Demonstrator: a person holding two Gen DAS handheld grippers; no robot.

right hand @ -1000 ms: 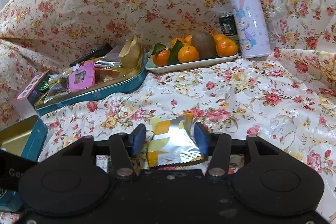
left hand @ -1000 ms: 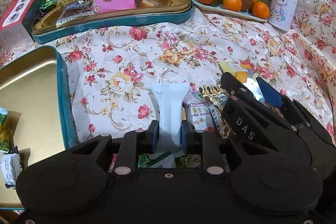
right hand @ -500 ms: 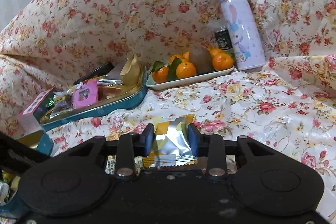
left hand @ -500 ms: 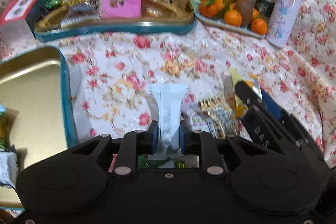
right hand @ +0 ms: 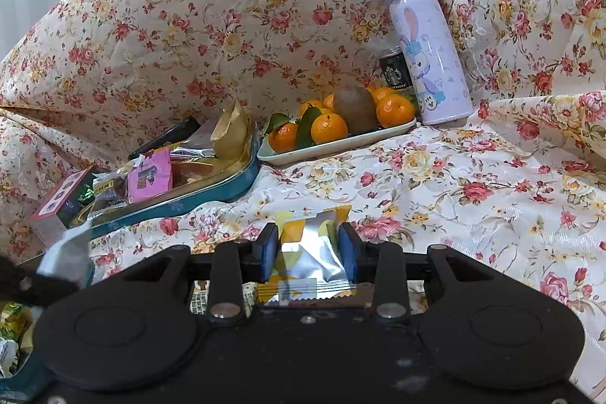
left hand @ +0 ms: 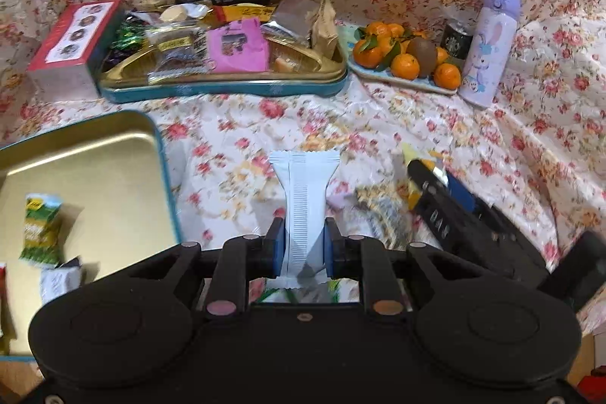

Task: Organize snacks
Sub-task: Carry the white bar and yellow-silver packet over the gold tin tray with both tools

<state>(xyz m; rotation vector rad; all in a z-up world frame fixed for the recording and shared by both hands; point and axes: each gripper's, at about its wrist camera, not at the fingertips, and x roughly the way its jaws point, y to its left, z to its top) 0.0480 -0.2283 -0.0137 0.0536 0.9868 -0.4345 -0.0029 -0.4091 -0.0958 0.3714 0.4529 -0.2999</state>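
Observation:
My left gripper (left hand: 303,245) is shut on a white snack packet (left hand: 305,192) and holds it above the floral cloth, right of an open gold tin with a teal rim (left hand: 161,154). The tin holds a green packet (left hand: 39,226) and a white one (left hand: 58,281). My right gripper (right hand: 306,250) is shut on a silver and yellow snack packet (right hand: 308,252) and holds it above the cloth; it shows in the left wrist view (left hand: 450,192). Loose packets (left hand: 378,207) lie on the cloth below, blurred.
A teal tin lid (left hand: 227,88) piled with mixed snacks sits at the back. A red-topped box (left hand: 72,44) stands to its left. A plate of oranges and a kiwi (left hand: 409,57), a dark can (left hand: 456,40) and a lilac bottle (left hand: 488,40) stand at the back right.
Both grippers closed on their packets and lifted them off the cloth. The left gripper rose and drew back, so more of the gold tin's inside shows.

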